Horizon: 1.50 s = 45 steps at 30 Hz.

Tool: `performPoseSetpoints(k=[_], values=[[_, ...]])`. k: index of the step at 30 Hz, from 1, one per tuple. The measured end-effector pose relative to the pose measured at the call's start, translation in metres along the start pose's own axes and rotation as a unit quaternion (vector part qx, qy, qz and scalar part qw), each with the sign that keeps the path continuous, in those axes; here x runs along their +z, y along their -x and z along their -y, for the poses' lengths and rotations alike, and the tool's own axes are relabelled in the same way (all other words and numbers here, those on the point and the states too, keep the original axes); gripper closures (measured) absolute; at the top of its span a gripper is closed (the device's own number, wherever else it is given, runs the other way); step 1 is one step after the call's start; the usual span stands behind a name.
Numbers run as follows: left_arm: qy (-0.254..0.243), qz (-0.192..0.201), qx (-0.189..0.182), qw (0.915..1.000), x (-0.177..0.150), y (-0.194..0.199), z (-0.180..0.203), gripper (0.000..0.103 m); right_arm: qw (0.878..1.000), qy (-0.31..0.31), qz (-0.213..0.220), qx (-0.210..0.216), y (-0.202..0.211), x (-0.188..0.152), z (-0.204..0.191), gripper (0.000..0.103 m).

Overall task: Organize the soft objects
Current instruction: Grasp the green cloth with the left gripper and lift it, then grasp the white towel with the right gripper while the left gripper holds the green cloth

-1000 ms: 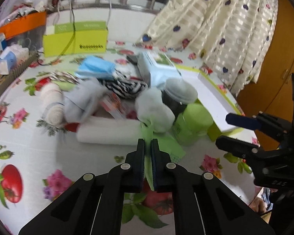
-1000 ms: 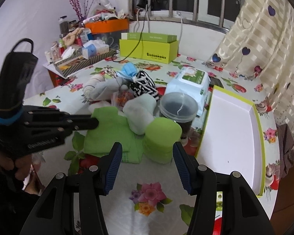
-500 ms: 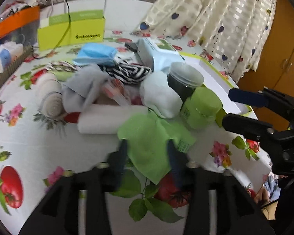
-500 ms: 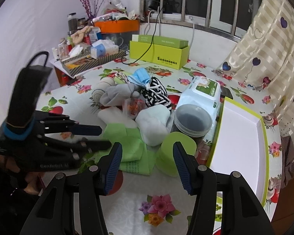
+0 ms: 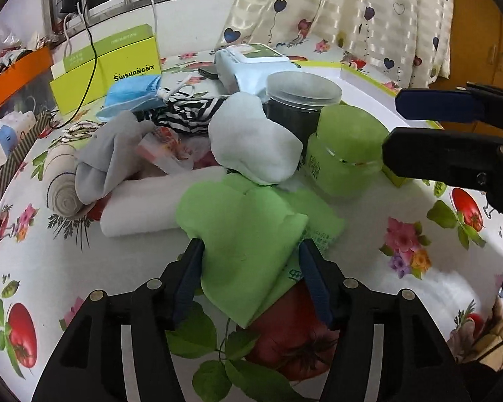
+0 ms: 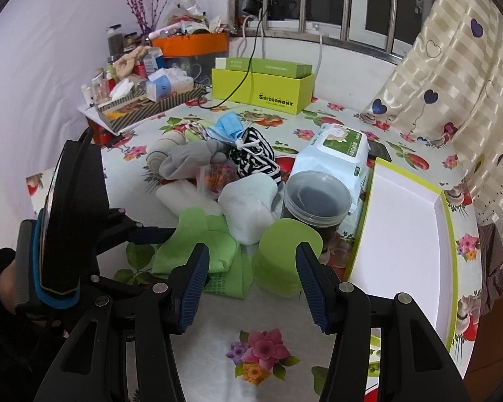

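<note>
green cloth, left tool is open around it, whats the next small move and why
Probably close the left tool on the green cloth. Its jaws stand wide with the cloth's near fold between them and the pads not pressing, so nothing is gripped yet. The right tool is open and empty beside it.

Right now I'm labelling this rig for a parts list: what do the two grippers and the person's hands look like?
Both grippers, left and right, are black plastic with silver screws and ribbed dark-blue pads. The left one carries a black block ringed by a blue band, with a black cable. The hand on it wears a black glove.
</note>
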<state>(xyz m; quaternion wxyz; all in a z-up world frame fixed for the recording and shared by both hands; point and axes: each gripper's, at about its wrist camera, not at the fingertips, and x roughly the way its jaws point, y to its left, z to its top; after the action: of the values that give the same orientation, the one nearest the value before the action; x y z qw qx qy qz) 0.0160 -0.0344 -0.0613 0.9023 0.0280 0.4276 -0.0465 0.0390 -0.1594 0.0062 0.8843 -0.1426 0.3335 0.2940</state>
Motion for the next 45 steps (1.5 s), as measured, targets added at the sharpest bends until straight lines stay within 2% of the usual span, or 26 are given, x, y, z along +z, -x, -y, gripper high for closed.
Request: performPoseSetpoints(k=[2, 3, 6, 12, 17, 24, 28, 35, 38, 45], values=[[0.0, 0.002, -0.004, 1.0, 0.0, 0.003, -0.001, 0.068, 1.0, -0.001, 0.0, -0.001, 0.001, -0.001, 0.0, 0.05], [0.0, 0.002, -0.005, 1.0, 0.002, 0.002, -0.001, 0.088, 1.0, -0.001, 0.001, -0.001, 0.001, -0.001, 0.0, 0.05], [0.009, 0.001, -0.013, 0.9999, 0.001, 0.005, -0.005, 0.093, 1.0, -0.001, 0.002, 0.002, 0.002, -0.001, 0.0, 0.05], [0.051, 0.023, -0.036, 0.9978, -0.006, 0.027, -0.026, 0.094, 1.0, 0.013, 0.004, 0.007, 0.002, 0.006, -0.008, 0.05], [0.09, 0.058, -0.015, 0.9942, -0.007, 0.054, -0.058, 0.094, 0.999, 0.036, 0.002, 0.021, -0.008, 0.018, -0.023, 0.05], [0.134, 0.083, 0.002, 0.9874, -0.01, 0.072, -0.096, 0.094, 0.996, 0.071, -0.019, 0.049, -0.038, 0.032, -0.048, 0.05], [0.129, 0.095, -0.006, 0.987, -0.018, 0.088, -0.106, 0.094, 0.995, 0.071, -0.024, 0.06, -0.049, 0.038, -0.054, 0.05], [0.116, 0.078, -0.033, 0.9896, -0.034, 0.092, -0.106, 0.094, 0.995, 0.058, -0.019, 0.077, -0.06, 0.052, -0.063, 0.05], [0.125, 0.087, -0.039, 0.9876, -0.04, 0.1, -0.111, 0.094, 0.994, 0.058, -0.023, 0.085, -0.067, 0.059, -0.071, 0.05], [0.176, 0.109, 0.011, 0.9783, -0.045, 0.114, -0.145, 0.094, 0.991, 0.048, -0.06, 0.112, -0.104, 0.063, -0.091, 0.05]])
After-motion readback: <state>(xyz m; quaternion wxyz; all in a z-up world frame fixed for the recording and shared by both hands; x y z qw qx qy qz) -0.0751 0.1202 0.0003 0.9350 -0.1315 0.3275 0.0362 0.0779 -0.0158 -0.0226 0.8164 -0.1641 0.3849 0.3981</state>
